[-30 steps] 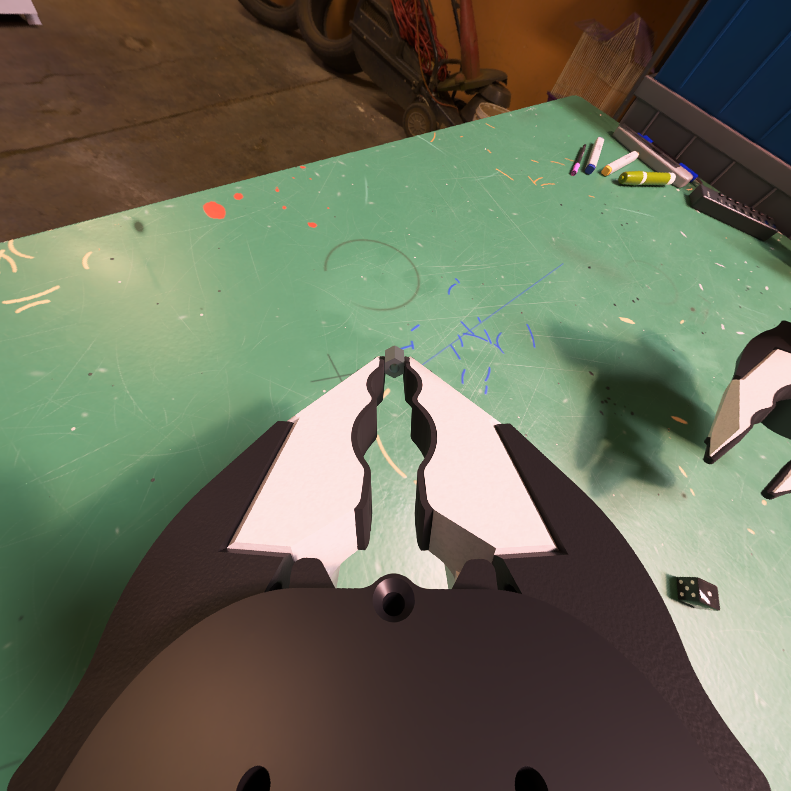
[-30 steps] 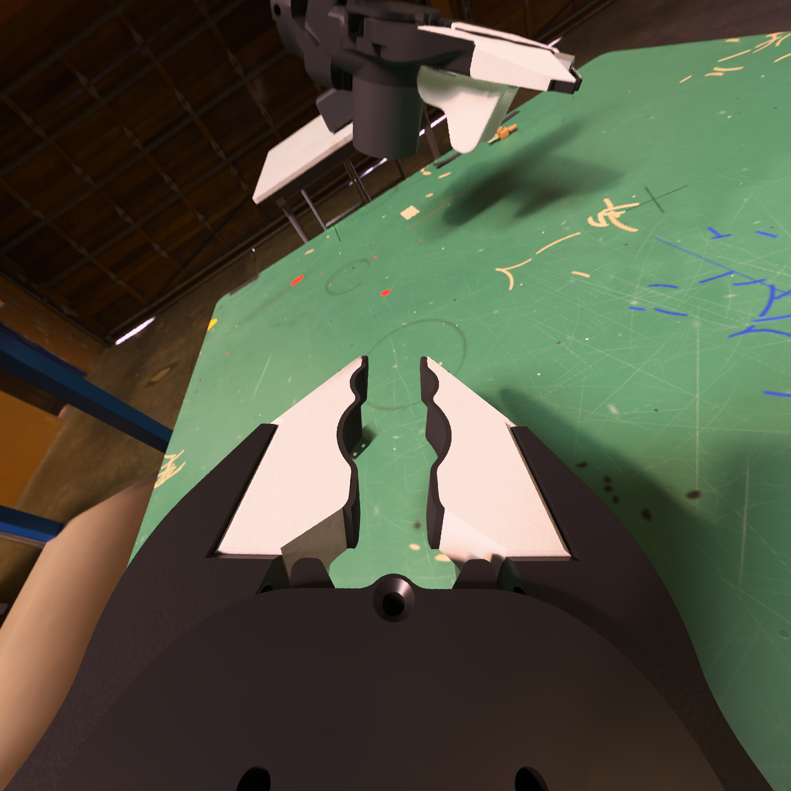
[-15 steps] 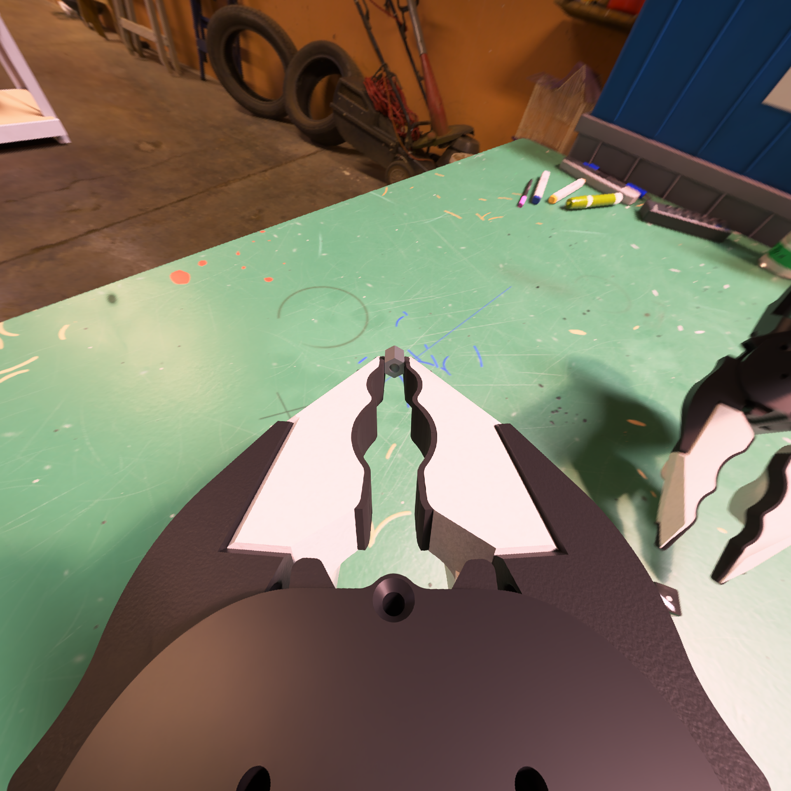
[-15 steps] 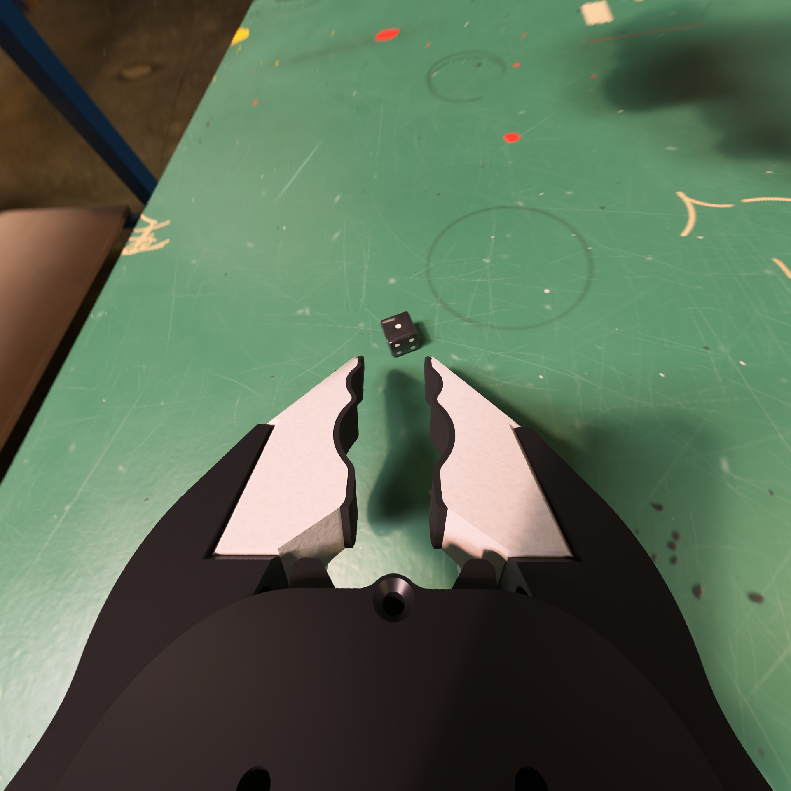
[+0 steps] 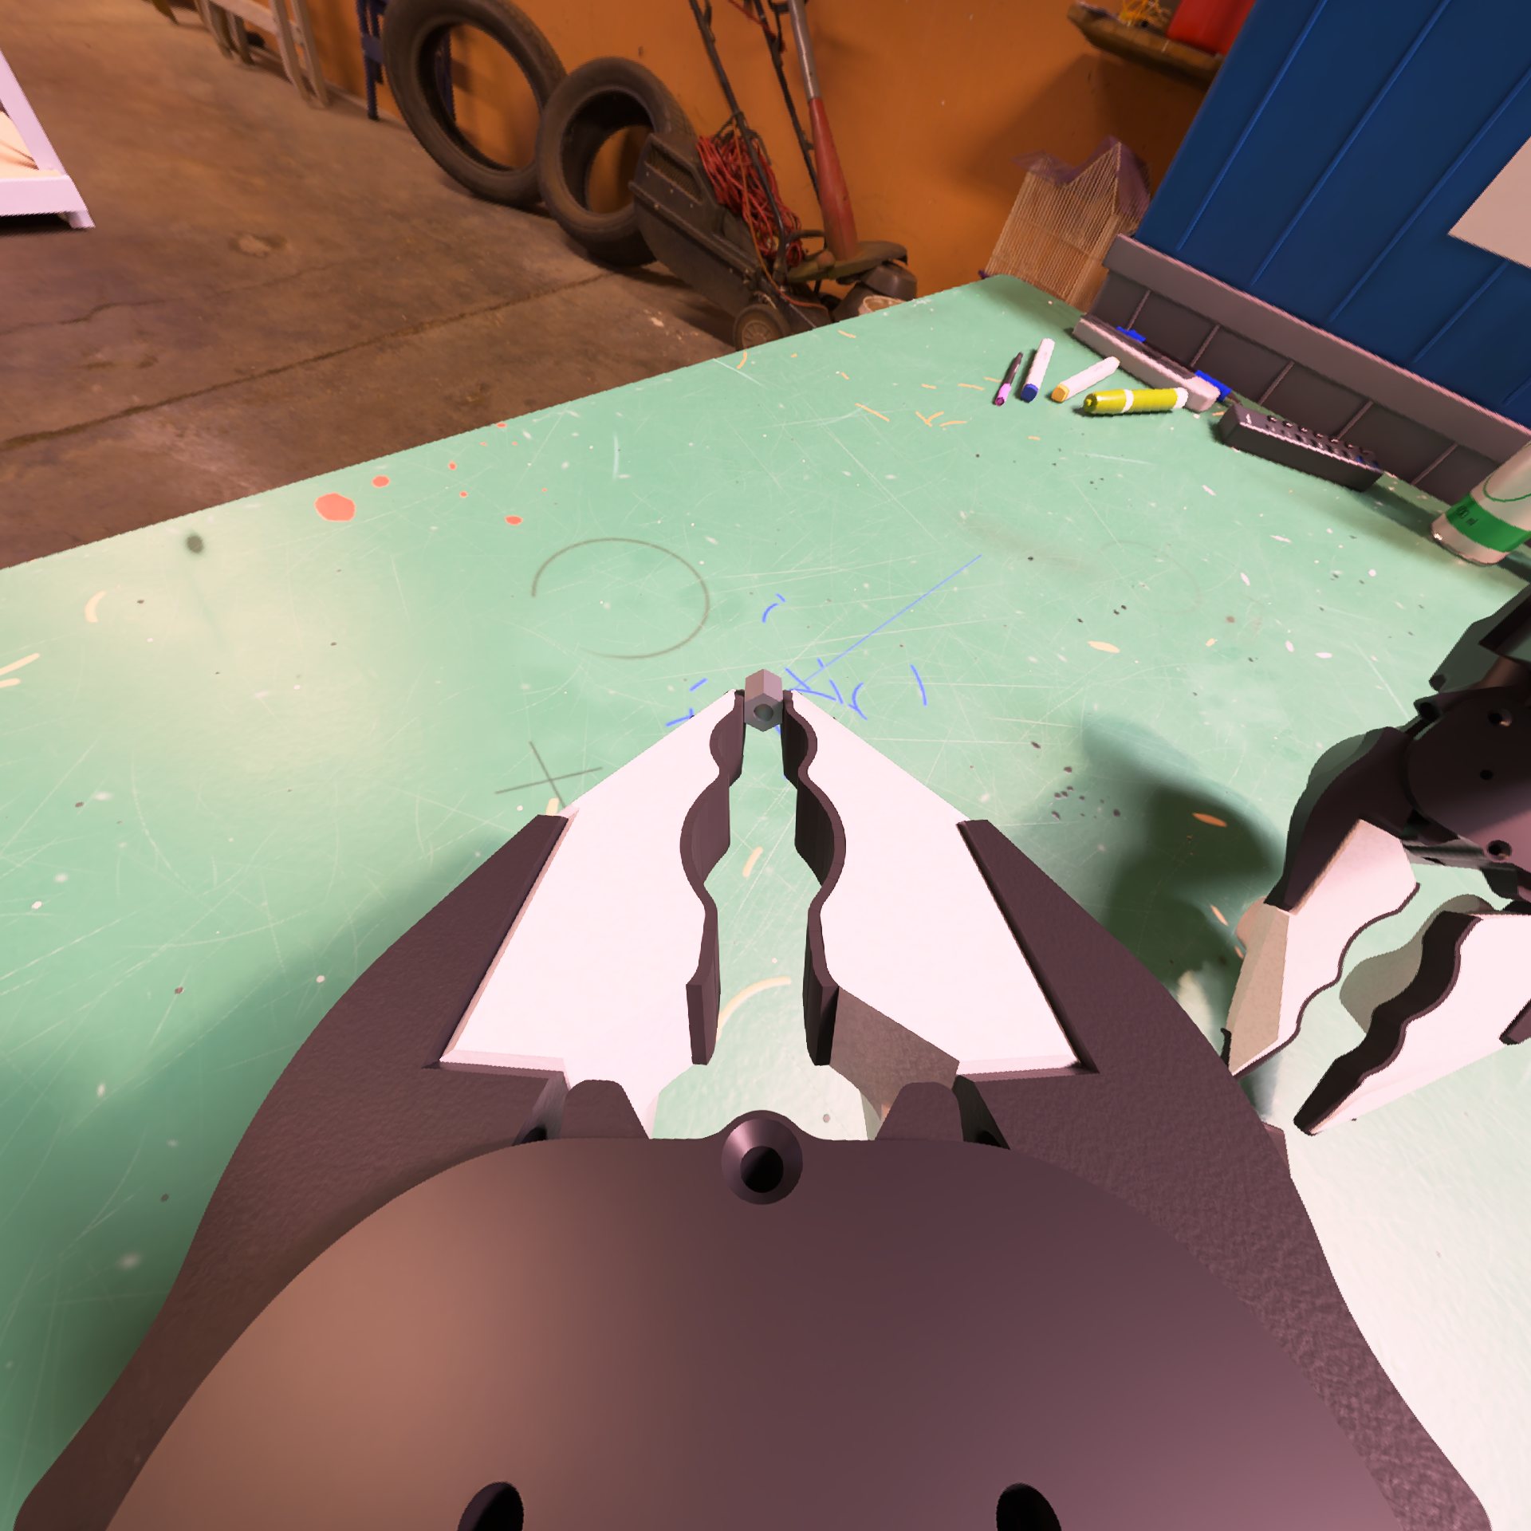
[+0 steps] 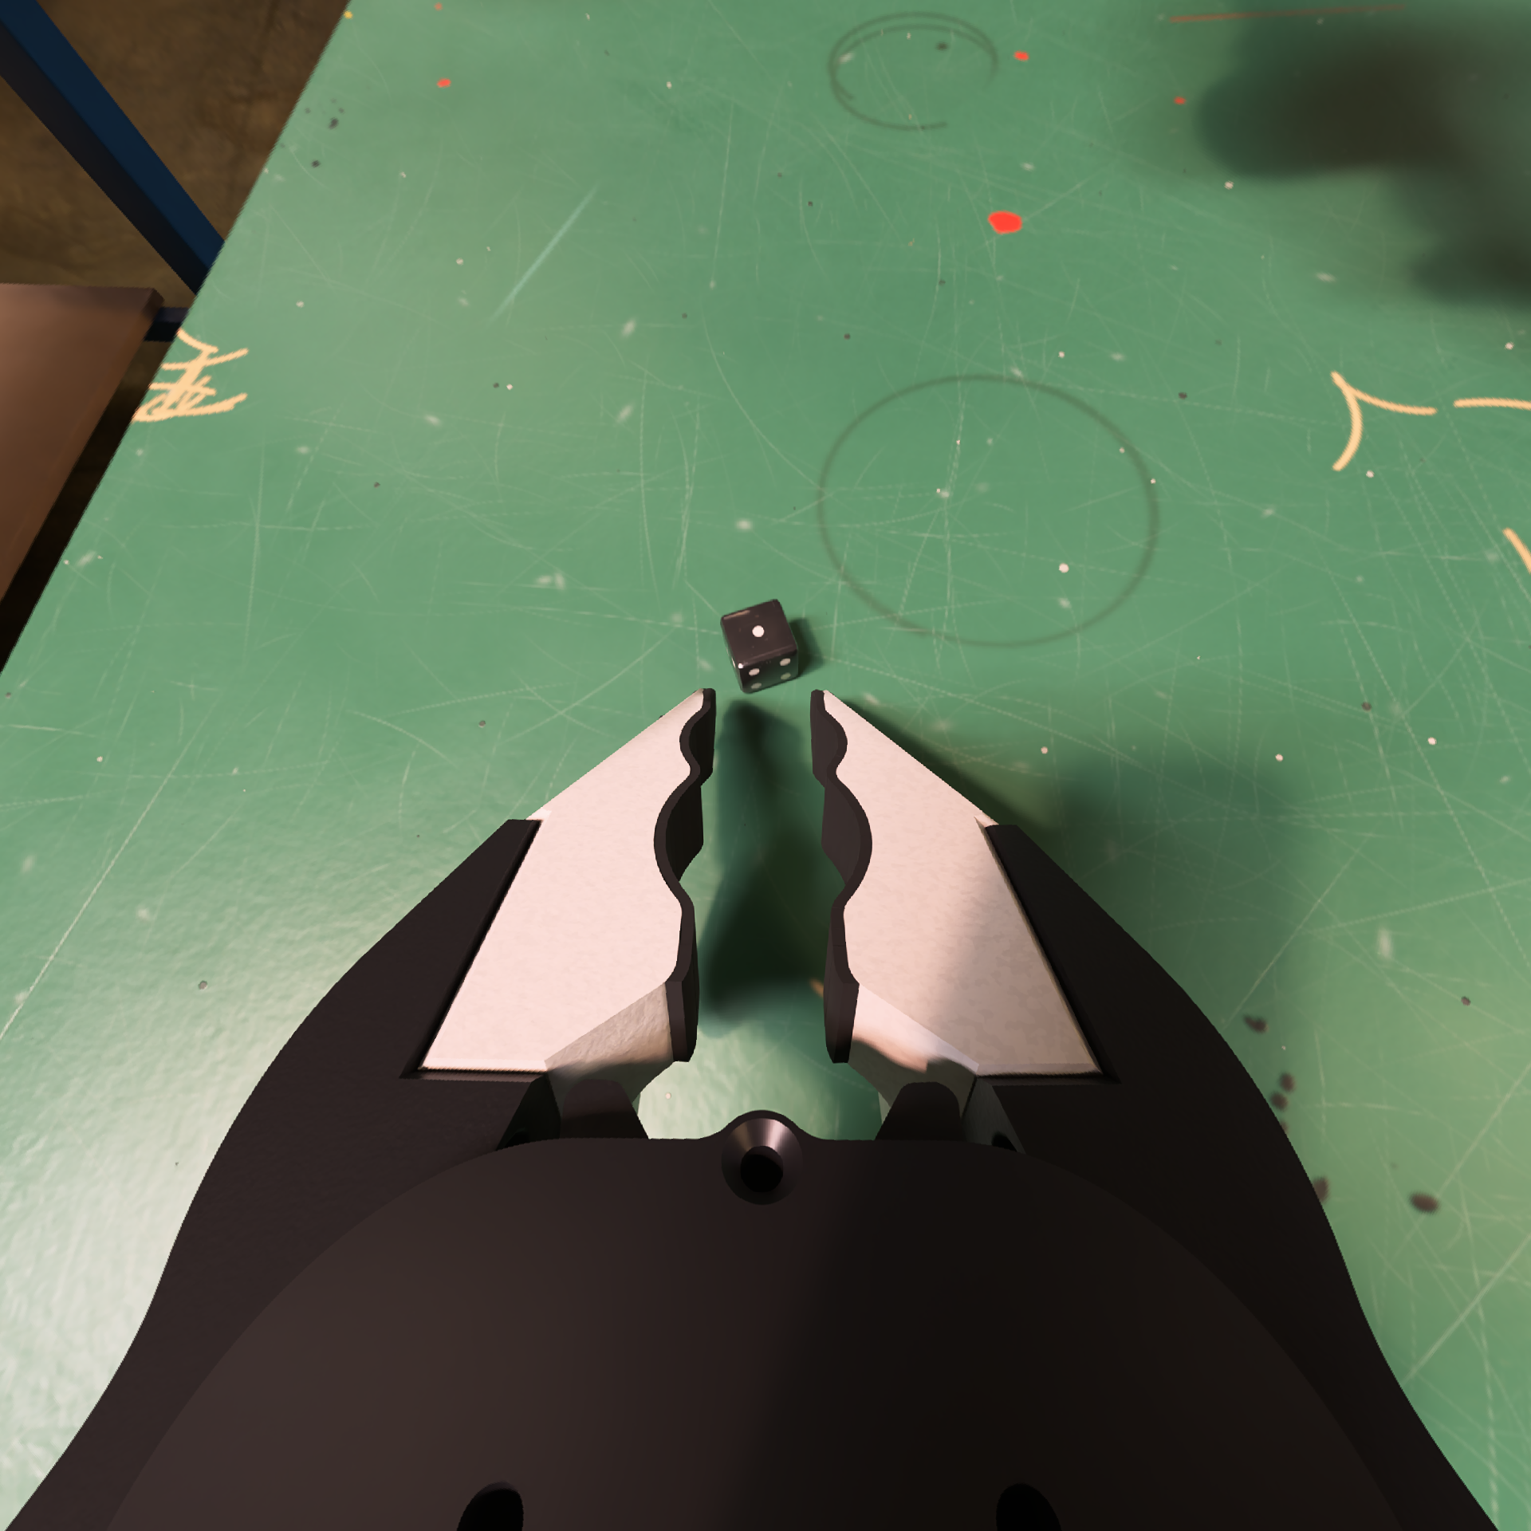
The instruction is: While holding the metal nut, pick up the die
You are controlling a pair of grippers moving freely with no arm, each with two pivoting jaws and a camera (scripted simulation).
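My left gripper [image 5: 762, 711] is shut on a small grey metal nut [image 5: 762, 709], pinched between its fingertips above the green table [image 5: 331, 746]. A small black die [image 6: 759, 644] with white dots lies on the table [image 6: 497, 497] in the right wrist view, just beyond my right gripper [image 6: 762, 700]. The right gripper is open and empty, its jaws a little wider than the die, and it hovers just short of it. The right gripper also shows at the right edge of the left wrist view [image 5: 1292, 1085], pointing down. The die is hidden in the left wrist view.
Several markers [image 5: 1102, 389], a dark strip [image 5: 1296, 451] and a white and green bottle [image 5: 1487, 518] lie along the table's far right side by a blue wall. The table's edge [image 6: 240, 273] runs left of the die. Pencil circles mark the surface.
My right gripper swung down from a raised, tilted view and closed in on the die, which now sits nearer its fingertips. My left gripper rose and tilted up, still holding the nut.
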